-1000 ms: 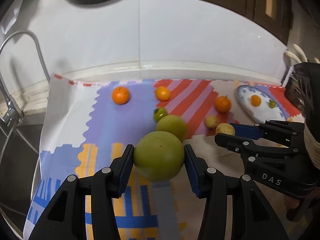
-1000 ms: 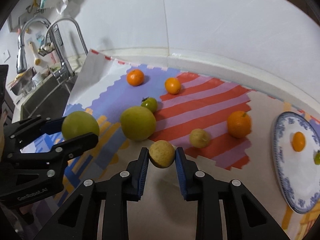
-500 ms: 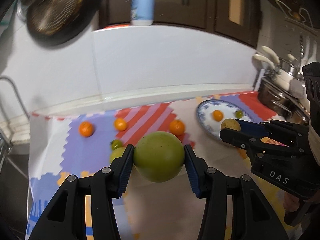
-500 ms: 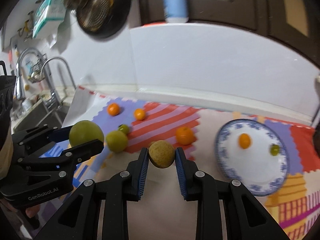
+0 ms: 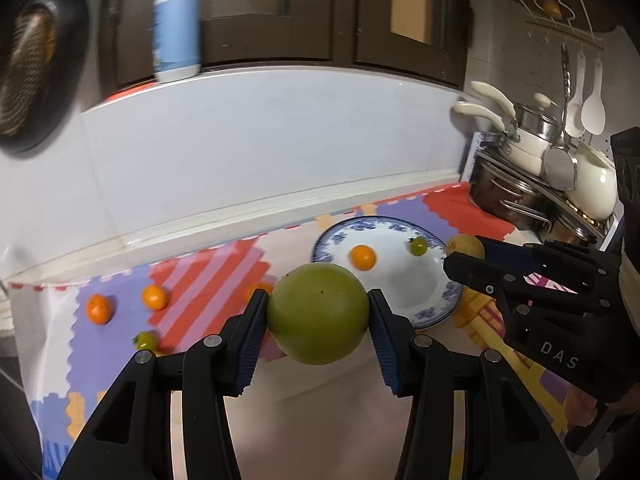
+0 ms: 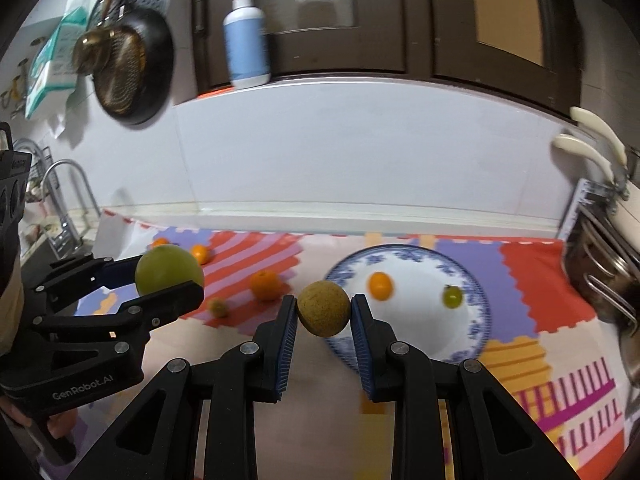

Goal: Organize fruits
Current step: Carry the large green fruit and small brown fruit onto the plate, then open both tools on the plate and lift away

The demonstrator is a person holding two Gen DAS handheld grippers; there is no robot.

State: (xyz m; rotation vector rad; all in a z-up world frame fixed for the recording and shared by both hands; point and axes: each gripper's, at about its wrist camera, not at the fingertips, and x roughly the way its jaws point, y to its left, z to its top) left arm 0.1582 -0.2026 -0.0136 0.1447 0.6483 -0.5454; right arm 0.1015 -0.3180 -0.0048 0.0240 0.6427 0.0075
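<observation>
The large green fruit (image 5: 318, 314) was clamped between the pads of the left gripper (image 5: 318, 316), held clear of the tabletop (image 5: 340, 420). The smaller tan, rough-skinned fruit (image 6: 323, 308) was pinched the same way in the right gripper (image 6: 323, 310), also lifted. Both grippers pointed down and forward toward the blue-rimmed plate (image 6: 476, 332), which lay on the patterned mat (image 6: 532, 276) and already carried a small orange fruit (image 6: 380, 286) and a small green one (image 6: 452, 296).

The relation that mattered was each fruit's place against that plate. The tan fruit hung at the plate's near-left rim, so the right hand looked nearer and seemed to need only a short reach forward and right. The green fruit sat further left, with the plate ahead and to its right; the left hand probably had more ground to cover, and the right gripper stood between it and part of the plate. Both fruits being round, no long axis governed the setting down, though either might roll into the pieces already there.

The left wrist view showed the loose fruit on the mat's left side: two small oranges (image 5: 99, 309) (image 5: 155, 297) and a small green fruit (image 5: 146, 340). The right wrist view showed the plate almost whole and a larger orange (image 6: 265, 284) beside a small yellowish fruit (image 6: 219, 307), which the left view largely hid behind the green fruit.
</observation>
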